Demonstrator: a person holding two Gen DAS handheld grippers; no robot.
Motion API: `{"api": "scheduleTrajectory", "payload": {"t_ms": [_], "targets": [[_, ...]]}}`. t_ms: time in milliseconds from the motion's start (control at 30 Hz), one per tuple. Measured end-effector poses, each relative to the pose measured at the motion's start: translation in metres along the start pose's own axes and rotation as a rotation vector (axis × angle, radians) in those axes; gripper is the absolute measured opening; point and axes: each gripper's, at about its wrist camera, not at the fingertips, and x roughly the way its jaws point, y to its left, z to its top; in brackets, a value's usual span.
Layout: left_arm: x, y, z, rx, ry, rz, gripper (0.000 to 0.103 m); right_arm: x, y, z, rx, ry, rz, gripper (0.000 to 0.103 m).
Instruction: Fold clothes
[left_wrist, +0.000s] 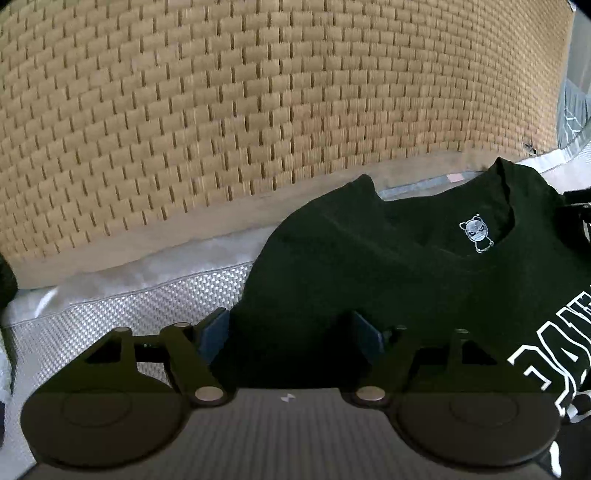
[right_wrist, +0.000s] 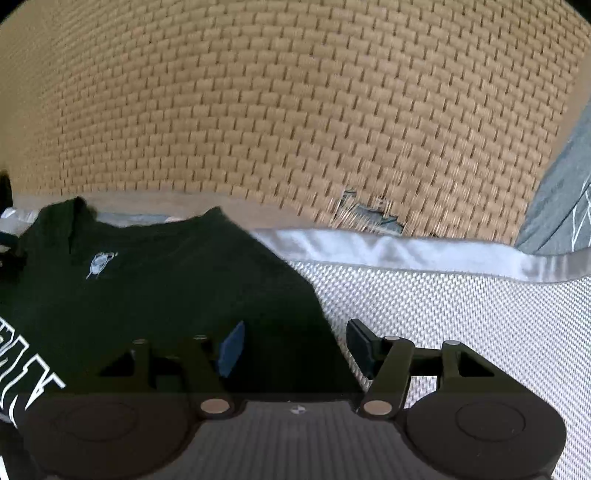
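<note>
We saw both grippers — left, right — gaping apart over the black shirt, its collar toward 12 o'clock.

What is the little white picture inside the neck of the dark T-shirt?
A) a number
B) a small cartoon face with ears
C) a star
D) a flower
B: just inside the collar of the dark T-shirt, the small white logo shows a round cartoon face with ears in the left wrist view.
</note>
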Motion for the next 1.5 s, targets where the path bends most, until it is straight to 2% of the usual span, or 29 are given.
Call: {"api": "scheduleTrajectory", "payload": {"t_ms": [133,333,400,433,467,500,533,567,667,767,1000,1100,1200,1333,1367,1433,1500], "targets": [[0.005,0.007,0.001,-0.021,-0.003,-0.001,0.080,0.009,-0.006,0.003,0.013,0.019,0.044,0.069],[0.010,0.011,0.004,-0.038,-0.012,0.000,0.081,0.011,0.012,0.006,-0.009,0.019,0.202,0.070],[0.011,0.008,0.005,-0.036,-0.022,-0.004,0.078,0.013,0.027,0.008,-0.060,0.024,0.197,0.063],[0.012,0.006,0.005,-0.028,-0.024,-0.004,0.074,0.013,0.033,0.009,-0.085,0.019,0.184,0.052],[0.012,0.004,0.007,-0.016,-0.026,0.003,0.062,0.012,0.039,0.011,-0.110,0.008,0.165,0.038],[0.010,0.002,0.008,-0.010,-0.032,0.004,0.053,0.011,0.044,0.013,-0.134,-0.003,0.146,0.031],[0.009,0.001,0.009,-0.005,-0.039,0.005,0.031,0.010,0.050,0.015,-0.159,-0.013,0.127,0.023],[0.007,0.000,0.011,0.005,-0.042,0.007,0.018,0.010,0.055,0.017,-0.184,-0.024,0.108,0.017],[-0.002,-0.008,0.014,0.074,-0.084,0.036,0.016,0.007,0.072,0.022,-0.257,-0.056,0.051,0.012],[-0.017,-0.010,0.017,0.103,-0.166,0.072,0.015,0.002,0.082,0.032,-0.297,-0.111,0.001,0.012],[-0.057,0.012,0.039,-0.005,-0.404,0.148,0.016,-0.005,0.099,0.060,-0.311,-0.231,-0.083,0.012],[-0.057,0.017,0.047,-0.026,-0.392,0.165,0.018,-0.007,0.107,0.073,-0.316,-0.282,-0.119,0.012],[-0.049,0.022,0.048,-0.048,-0.328,0.170,0.022,-0.010,0.114,0.085,-0.322,-0.334,-0.155,0.013],[-0.043,0.017,0.043,-0.014,-0.265,0.179,0.028,0.001,0.115,0.082,-0.290,-0.280,-0.160,0.017],[-0.044,0.016,0.041,-0.008,-0.264,0.169,0.029,0.004,0.116,0.080,-0.281,-0.273,-0.157,0.027],[-0.049,0.016,0.039,0.000,-0.268,0.164,0.031,0.004,0.118,0.077,-0.290,-0.275,-0.163,0.041],[-0.055,0.018,0.038,-0.005,-0.279,0.158,0.035,-0.001,0.120,0.074,-0.312,-0.291,-0.162,0.045]]}}
